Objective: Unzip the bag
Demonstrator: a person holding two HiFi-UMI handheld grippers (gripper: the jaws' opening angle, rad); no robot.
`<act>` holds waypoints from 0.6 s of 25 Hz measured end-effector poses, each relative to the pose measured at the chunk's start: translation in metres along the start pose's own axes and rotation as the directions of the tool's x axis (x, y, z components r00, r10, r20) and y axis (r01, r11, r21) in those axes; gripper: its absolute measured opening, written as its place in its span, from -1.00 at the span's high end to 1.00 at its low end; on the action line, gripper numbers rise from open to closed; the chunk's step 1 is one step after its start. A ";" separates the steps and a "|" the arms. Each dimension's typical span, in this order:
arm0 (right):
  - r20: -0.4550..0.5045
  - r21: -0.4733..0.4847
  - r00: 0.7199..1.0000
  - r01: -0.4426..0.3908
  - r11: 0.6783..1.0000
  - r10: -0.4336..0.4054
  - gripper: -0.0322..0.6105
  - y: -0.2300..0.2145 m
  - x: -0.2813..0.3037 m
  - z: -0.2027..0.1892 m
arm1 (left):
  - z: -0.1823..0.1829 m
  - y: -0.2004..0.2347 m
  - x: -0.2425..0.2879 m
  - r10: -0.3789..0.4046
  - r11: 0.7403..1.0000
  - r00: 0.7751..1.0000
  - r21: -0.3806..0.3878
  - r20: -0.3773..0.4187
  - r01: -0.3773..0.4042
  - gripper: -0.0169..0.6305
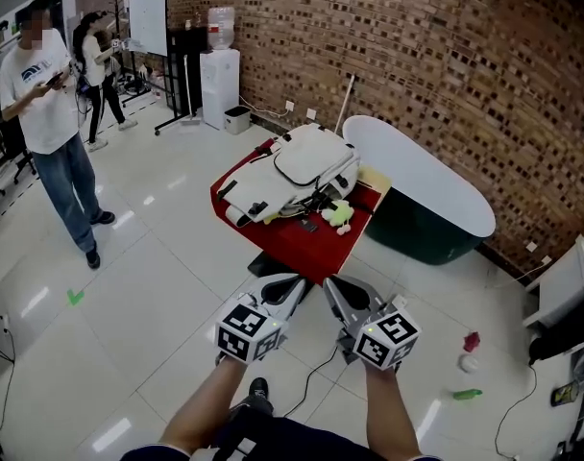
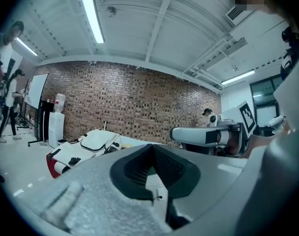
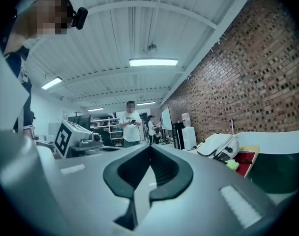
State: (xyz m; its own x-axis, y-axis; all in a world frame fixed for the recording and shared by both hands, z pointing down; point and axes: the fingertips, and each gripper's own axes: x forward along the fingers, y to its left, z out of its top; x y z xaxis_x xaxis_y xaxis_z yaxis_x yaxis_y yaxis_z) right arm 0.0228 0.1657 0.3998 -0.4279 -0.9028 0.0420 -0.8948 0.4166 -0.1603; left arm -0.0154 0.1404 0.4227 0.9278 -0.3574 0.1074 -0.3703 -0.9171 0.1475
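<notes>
Bag (image 1: 297, 171) runs near-left to far-right (lying flat); left hand-held gripper (image 1: 284, 294), right hand-held gripper (image 1: 336, 294) pressed together.

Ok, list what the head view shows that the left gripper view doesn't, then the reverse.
Head view only: the green toy beside the bag, small things lying at lower right, and the left gripper seen from above.

Left gripper view only: the ceiling lights, and that gripper's jaws close up, shut with nothing between them.

Both: the white bag on the red table, the brick wall, the water dispenser and the right gripper.
</notes>
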 end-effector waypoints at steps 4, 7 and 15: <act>-0.035 0.005 0.998 0.049 0.999 -0.049 0.88 -0.030 0.036 -0.005 | -0.007 0.042 0.026 -0.029 0.999 0.999 -0.022 -0.021 0.028 0.94; -0.051 0.004 0.995 0.083 0.997 -0.083 0.88 -0.051 0.059 -0.007 | -0.012 0.068 0.046 -0.056 0.998 0.998 -0.035 -0.039 0.055 0.94; -0.082 0.012 0.987 0.137 0.990 -0.136 0.88 -0.113 0.098 -0.009 | -0.013 0.118 0.103 -0.077 0.996 0.995 -0.053 -0.056 0.074 0.94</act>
State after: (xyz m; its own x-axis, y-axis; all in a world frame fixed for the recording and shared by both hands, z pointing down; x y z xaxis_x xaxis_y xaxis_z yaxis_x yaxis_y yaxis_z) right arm 0.0811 0.0308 0.4313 -0.3112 -0.9393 0.1443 -0.9436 0.2874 -0.1644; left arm 0.0354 -0.0023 0.4644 0.9495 -0.2752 0.1509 -0.3026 -0.9304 0.2070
